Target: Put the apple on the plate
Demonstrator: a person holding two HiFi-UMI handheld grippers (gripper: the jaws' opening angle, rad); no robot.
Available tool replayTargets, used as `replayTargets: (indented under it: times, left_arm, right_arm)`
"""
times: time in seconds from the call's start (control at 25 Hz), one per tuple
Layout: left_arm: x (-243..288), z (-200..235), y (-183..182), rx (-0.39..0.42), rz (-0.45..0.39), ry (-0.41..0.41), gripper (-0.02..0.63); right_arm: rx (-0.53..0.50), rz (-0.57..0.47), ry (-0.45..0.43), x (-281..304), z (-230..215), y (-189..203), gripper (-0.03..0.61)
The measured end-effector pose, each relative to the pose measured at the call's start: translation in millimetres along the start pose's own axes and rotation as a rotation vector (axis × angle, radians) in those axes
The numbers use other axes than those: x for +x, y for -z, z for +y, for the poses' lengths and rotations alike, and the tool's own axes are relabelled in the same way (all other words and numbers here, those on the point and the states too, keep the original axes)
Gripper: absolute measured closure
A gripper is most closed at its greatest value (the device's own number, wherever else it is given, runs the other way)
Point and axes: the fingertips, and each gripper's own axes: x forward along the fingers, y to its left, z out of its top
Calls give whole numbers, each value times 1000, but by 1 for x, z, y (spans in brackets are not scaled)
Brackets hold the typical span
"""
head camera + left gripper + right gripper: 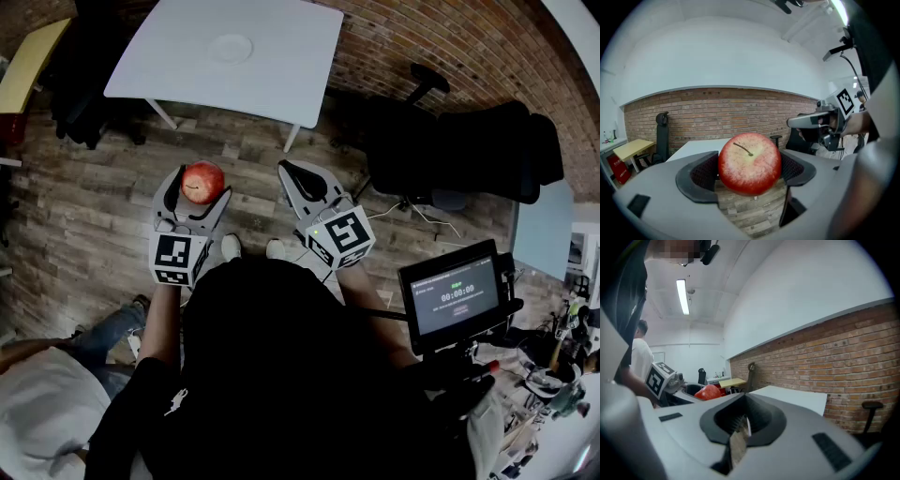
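Currently L tool (199, 192) clamped on apple (202, 181), above wood floor (94, 206), short of counter's (169, 56) near edge; plate (231, 48) sits mid-counter. R tool (298, 176) jaws together. Black chair (441, 141) beside counter's right corner.

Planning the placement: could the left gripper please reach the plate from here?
Probably not yet: the left gripper, holding the apple, hangs over floor short of the table; nothing blocks the plate.
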Motion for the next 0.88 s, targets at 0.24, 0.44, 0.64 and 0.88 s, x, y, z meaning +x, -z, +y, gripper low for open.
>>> replayTargets:
  times: [0.24,0.44,0.64,0.88]
  left_arm:
    - [8,3,-9,20,-9,27,210]
    - [11,10,-14,29,-8,37,210]
    - [13,15,-13,28,-2,43,210]
    - [19,16,-17,27,-10,53,210]
  right_arm:
    - [2,4,3,6,5,-2,575]
    - [-3,5,20,10,3,-7,575]
    - [31,-3,28,13,0,-9,575]
    - [34,-1,50,14,-6,-12,575]
